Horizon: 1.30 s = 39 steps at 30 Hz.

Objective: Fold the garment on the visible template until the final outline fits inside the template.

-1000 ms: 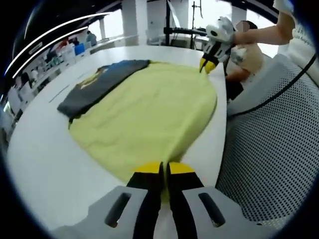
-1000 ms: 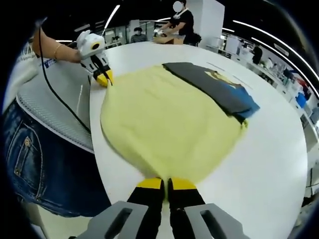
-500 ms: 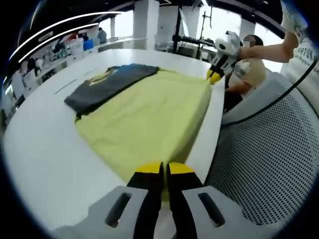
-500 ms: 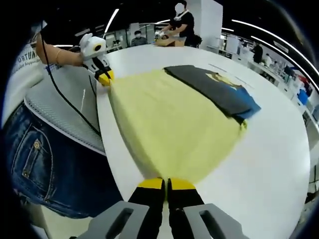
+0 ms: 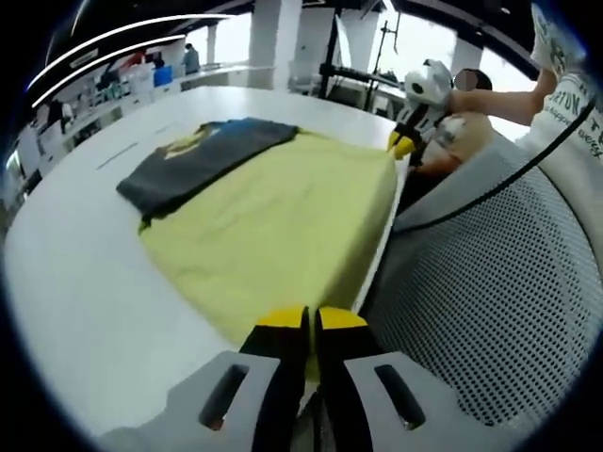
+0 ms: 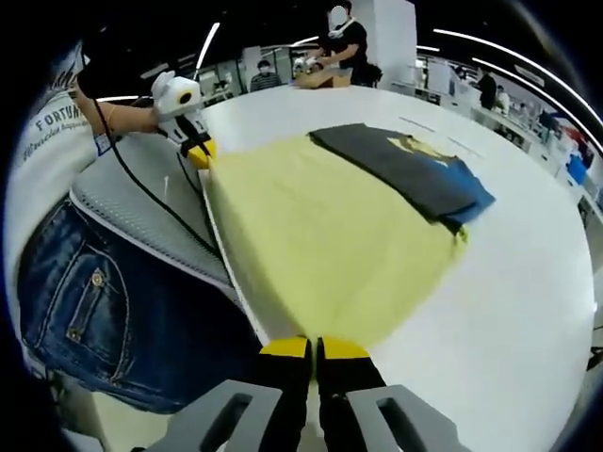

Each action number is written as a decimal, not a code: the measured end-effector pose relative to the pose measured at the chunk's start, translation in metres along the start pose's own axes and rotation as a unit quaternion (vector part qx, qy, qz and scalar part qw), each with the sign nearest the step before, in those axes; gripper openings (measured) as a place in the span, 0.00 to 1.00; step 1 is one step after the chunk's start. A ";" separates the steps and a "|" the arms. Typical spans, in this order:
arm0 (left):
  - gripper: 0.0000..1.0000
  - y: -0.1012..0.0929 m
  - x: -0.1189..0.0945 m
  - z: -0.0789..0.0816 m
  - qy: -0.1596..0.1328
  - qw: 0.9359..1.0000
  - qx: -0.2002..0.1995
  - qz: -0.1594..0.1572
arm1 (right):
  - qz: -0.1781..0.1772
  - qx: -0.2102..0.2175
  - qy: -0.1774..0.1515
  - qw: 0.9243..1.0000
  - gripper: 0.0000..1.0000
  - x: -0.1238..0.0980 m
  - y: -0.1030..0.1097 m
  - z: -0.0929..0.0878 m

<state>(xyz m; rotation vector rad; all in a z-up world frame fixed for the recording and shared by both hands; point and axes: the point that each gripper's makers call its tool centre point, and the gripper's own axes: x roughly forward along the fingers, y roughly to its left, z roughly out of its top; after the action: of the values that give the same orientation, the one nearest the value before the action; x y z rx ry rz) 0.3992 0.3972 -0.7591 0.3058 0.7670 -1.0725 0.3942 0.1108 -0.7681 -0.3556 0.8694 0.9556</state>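
1. My left gripper [image 5: 311,325] has its jaws pressed together on the near edge of the yellow cloth [image 5: 283,217], at 6 o'clock in the left gripper view. My right gripper [image 6: 314,350] is clamped the same way on the opposite end of that edge.
2. The cloth lies flat on the white table [image 5: 75,282], with the dark garment [image 5: 203,155] folded along its far side, toward 10 o'clock in the left gripper view.
3. Risk: the held edge is at the table's rim, by my body. If I pull further, I judge the cloth could slide off and drag the garment along.
4. Risk: uneven tension between the grippers could skew or wrinkle the cloth.
5. Compared with a second ago, the edge between my grippers is straight rather than bowed, and it sits closer to the rim.
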 end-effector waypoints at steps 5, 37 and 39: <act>0.00 -0.009 -0.005 0.000 0.000 1.000 -0.004 -0.012 | 0.012 0.000 0.005 1.000 0.00 -0.005 0.006 -0.001; 0.00 -0.018 -0.026 0.011 0.012 0.999 0.014 -0.038 | 0.049 -0.015 0.006 0.999 0.00 -0.026 0.018 0.018; 0.00 -0.013 -0.028 0.015 0.008 0.999 0.017 -0.035 | 0.044 -0.021 0.004 0.999 0.00 -0.027 0.013 0.022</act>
<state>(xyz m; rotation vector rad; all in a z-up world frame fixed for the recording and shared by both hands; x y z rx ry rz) 0.3869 0.4012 -0.7273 0.3186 0.7782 -1.1510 0.3867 0.1166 -0.7326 -0.3589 0.8789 1.0562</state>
